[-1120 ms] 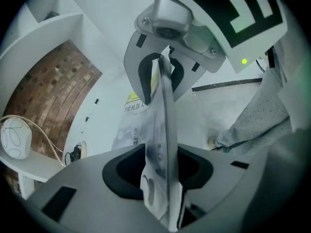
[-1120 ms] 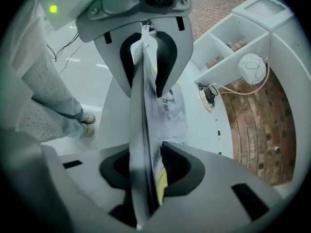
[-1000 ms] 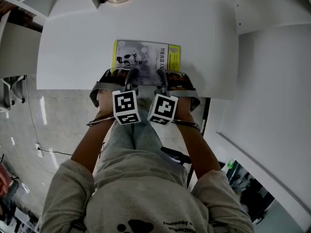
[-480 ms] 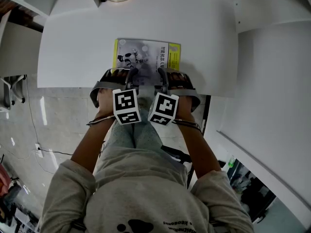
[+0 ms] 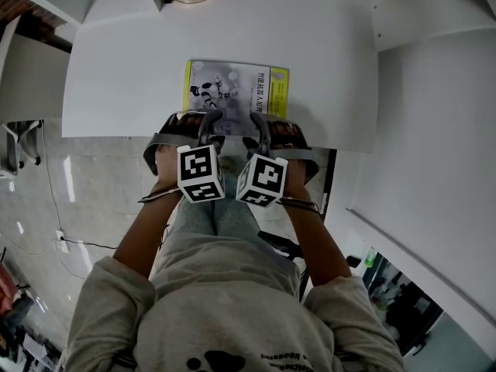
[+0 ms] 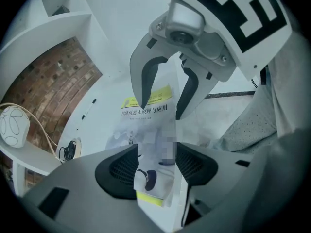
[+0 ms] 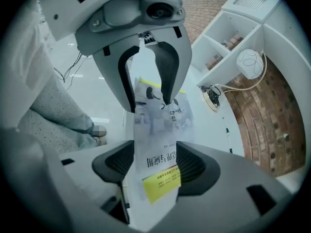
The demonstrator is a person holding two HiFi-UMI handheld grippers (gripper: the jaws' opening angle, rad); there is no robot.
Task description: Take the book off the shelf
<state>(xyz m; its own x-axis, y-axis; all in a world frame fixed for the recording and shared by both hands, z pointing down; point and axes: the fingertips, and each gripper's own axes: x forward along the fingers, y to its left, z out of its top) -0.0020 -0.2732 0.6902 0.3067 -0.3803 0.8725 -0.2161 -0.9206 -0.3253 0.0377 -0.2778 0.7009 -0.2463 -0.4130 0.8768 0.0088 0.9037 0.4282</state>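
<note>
The white table (image 5: 116,91) carries the book (image 5: 236,90) flat near its front edge. The left gripper (image 5: 209,124) and right gripper (image 5: 260,124) have just been opening: jaws wide, the book's near edge between them, unpressed. Backing straight off avoids nudging it. Only the gripper views show the white ball (image 7: 250,62); only the head view shows the whole cover.

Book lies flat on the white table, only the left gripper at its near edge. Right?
No: the head view shows both the left gripper and the right gripper at the near edge of the book, flat on the white table. Their jaws have just been opening, the book between them.
</note>
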